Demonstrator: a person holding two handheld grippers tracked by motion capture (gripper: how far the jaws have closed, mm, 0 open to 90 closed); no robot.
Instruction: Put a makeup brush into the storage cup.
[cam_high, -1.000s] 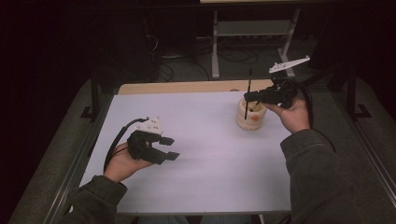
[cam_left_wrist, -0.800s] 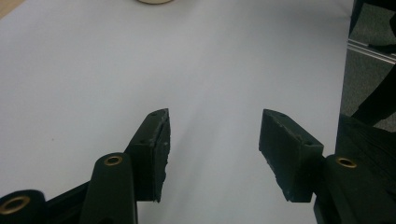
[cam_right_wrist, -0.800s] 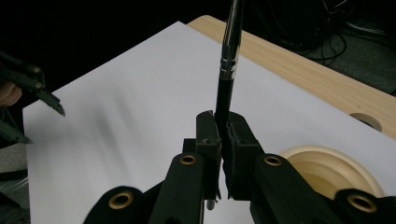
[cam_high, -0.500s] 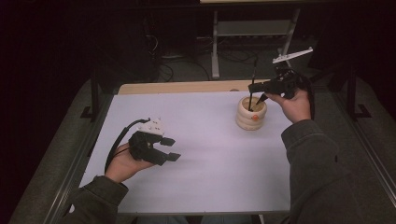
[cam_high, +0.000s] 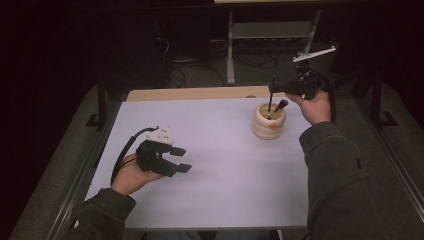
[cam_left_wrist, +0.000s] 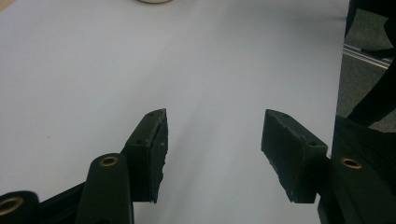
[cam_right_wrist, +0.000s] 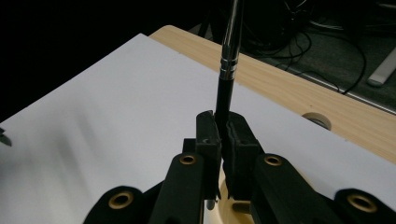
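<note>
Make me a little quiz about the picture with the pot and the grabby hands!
1. True or false: the right gripper has its fingers shut on a thin black brush.
2. What colour is the dot on the round wooden pot?
3. The left gripper is: A) holding the pot, B) open with nothing between its fingers, C) holding a brush.

Key: 1 true; 2 orange; 3 B.
</note>
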